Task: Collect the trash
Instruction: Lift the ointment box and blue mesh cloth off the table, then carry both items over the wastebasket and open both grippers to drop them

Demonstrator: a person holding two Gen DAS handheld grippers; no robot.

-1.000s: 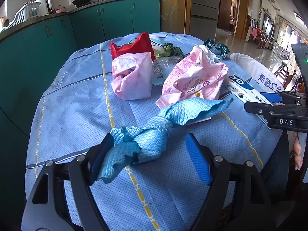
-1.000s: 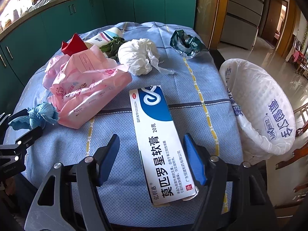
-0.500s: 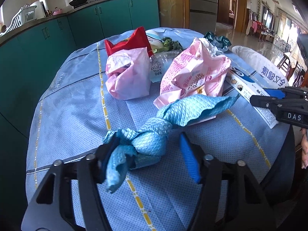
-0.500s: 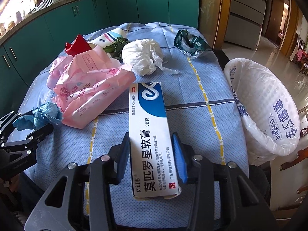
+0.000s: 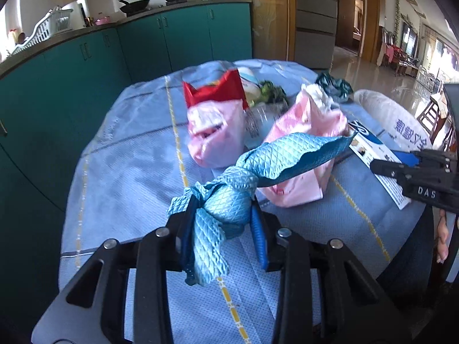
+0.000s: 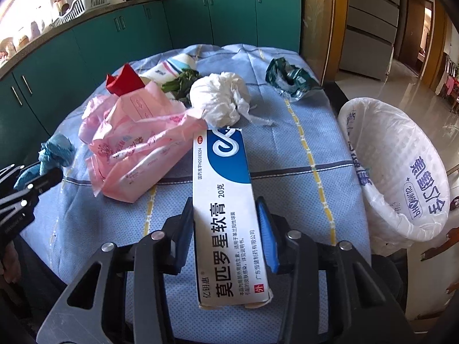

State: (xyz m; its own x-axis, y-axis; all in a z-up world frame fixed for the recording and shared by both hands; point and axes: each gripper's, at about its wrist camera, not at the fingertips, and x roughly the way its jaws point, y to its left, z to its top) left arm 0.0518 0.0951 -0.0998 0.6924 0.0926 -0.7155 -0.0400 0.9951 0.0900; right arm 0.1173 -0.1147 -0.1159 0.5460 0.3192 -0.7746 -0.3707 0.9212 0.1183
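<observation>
Right, I count one table, one lined bin at its right edge, two pink bags, one tissue wad. My left gripper, angled down, has just closed on the blue cloth, lifted off the table. My right gripper, angled down, clamps the ointment box.

White and blue ointment box printed 莫匹罗星软膏, 20克, 亿钥益, a red 外 square, small line 广东恒健制药有限公司, black right gripper body lettered DAS, white bin liner with blue characters, upside down, unreadable
</observation>
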